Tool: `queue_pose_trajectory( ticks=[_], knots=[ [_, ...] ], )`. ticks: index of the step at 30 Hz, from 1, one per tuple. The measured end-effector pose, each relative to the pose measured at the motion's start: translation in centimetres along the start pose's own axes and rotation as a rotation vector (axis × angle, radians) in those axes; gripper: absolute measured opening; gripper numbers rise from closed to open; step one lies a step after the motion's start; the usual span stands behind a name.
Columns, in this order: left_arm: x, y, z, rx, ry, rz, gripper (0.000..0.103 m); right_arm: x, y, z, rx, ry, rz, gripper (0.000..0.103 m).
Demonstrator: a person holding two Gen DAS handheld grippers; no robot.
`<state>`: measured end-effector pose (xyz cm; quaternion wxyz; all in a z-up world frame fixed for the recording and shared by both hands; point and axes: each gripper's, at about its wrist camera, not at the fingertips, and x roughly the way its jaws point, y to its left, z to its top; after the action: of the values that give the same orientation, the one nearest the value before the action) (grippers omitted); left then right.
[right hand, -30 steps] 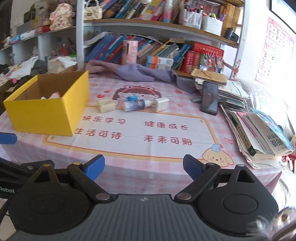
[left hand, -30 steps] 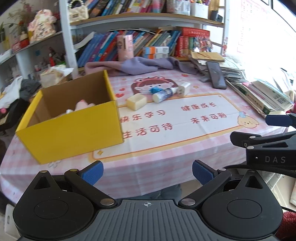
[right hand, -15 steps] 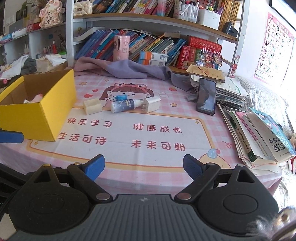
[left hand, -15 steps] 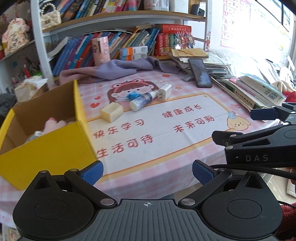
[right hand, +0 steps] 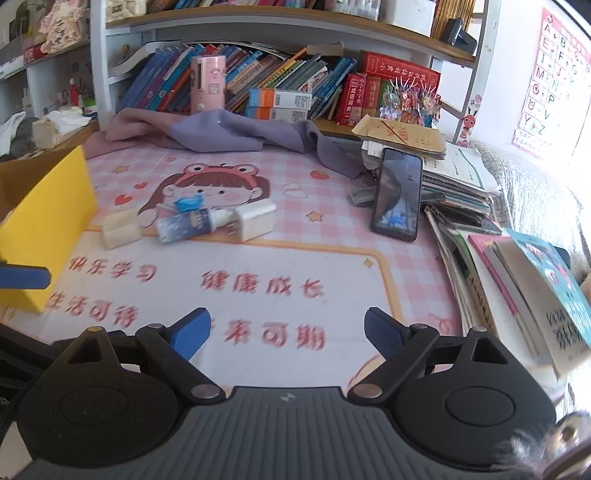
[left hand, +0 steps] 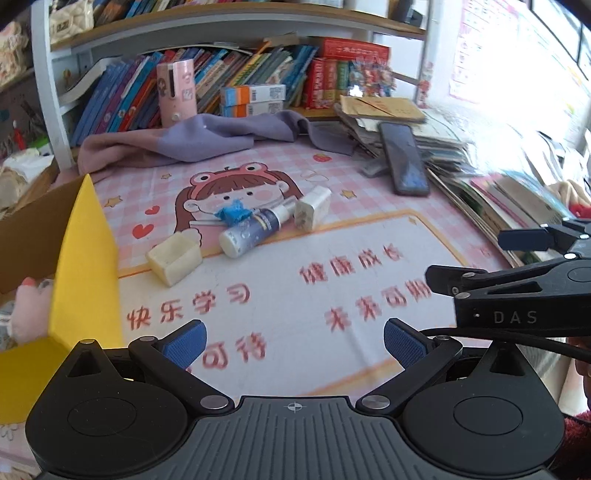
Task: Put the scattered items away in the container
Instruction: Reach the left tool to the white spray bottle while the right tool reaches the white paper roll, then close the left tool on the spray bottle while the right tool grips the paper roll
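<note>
While a pink cartoon cloth [right hand: 332,206] covers the table before crowded bookshelves [right hand: 280,22], we hold the left gripper [left hand: 293,341] and right gripper [right hand: 288,328] wide open and empty above its near edge. The yellow box [left hand: 86,266] sits left; beside it lie a cream block [left hand: 174,258], a small bottle [left hand: 255,230] and a white charger [left hand: 312,212], close together.
</note>
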<state>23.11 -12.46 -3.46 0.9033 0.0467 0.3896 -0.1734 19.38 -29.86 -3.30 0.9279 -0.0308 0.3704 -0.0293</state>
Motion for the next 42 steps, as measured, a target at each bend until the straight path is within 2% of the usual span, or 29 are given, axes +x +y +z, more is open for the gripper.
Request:
queue_pose_trajectory(
  ticks=[6,14,19,26,35,38,40,42],
  knots=[
    [2.7,0.5,2.6,-0.089,0.030,0.104,0.101,4.1,-2.8,2.9,0.007,0.019,0.060,0.089],
    [5.5,2.3,4.9,-0.207,0.051,0.202,0.094,9.6,-2.9,6.3,-0.052,0.034,0.175,0.089],
    [8.2,3.0,6.1,-0.193,0.084,0.239,0.080,13.3,-2.3,8.0,-0.077,0.064,0.250,0.088],
    [11.9,2.4,7.3,-0.066,0.121,0.206,0.079,17.8,-1.4,10.1,-0.106,0.112,0.341,0.088],
    [15.7,2.7,8.6,0.026,0.190,0.190,0.079,21.3,-1.1,10.8,-0.109,0.168,0.400,0.071],
    [16.8,2.7,8.8,0.031,0.211,0.175,0.078,21.4,-1.5,11.0,-0.092,0.171,0.436,0.059],
    [17.3,2.5,9.0,0.031,0.232,0.151,0.064,21.3,-1.8,11.0,-0.091,0.166,0.436,0.052],
    [17.3,2.0,9.2,0.039,0.251,0.142,0.059,21.1,-2.1,11.0,-0.094,0.158,0.422,0.048]
  ],
)
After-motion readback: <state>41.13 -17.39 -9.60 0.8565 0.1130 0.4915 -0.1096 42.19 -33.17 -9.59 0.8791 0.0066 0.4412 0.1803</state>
